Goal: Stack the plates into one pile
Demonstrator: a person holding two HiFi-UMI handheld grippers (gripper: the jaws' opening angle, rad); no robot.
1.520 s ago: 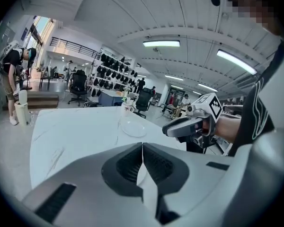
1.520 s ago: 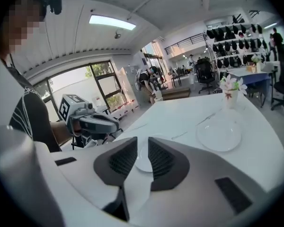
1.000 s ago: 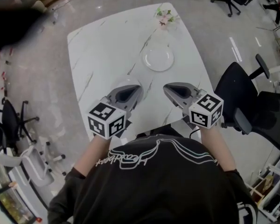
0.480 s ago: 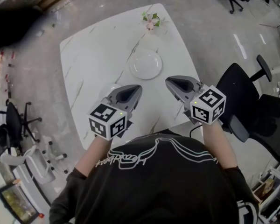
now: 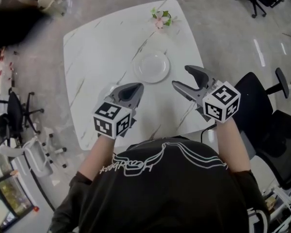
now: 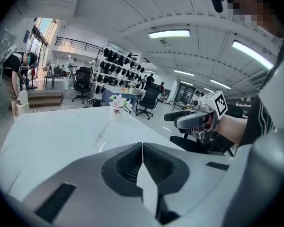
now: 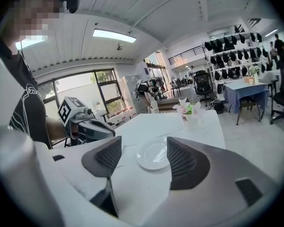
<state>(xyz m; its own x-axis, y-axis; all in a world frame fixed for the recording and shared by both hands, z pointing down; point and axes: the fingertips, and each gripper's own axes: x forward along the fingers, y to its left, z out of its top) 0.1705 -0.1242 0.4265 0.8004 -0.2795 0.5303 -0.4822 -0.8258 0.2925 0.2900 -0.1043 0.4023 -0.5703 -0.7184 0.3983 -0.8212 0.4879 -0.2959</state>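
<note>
Head view: a person in a black shirt [image 5: 165,193] holds two grippers over the near half of a white, marble-veined table [image 5: 97,47]. A single white plate [image 5: 152,67] lies flat near the table's middle, empty, between the two grippers and just beyond their tips. The left gripper [image 5: 135,87] has its jaws pressed together with nothing in them. The right gripper [image 5: 182,76] has just been opening its jaws, which now stand wide apart and empty. In the right gripper view the plate shows through the gap between them, but it lies farther off on the table, touching neither pad. A vase of flowers [image 5: 160,17], pink and white, stands at the far edge. Each gripper carries a marker cube [image 5: 222,101] printed with black-and-white squares. White script across the shirt's chest is too distorted to read. A black office chair [image 5: 276,125] stands at the right.
</note>
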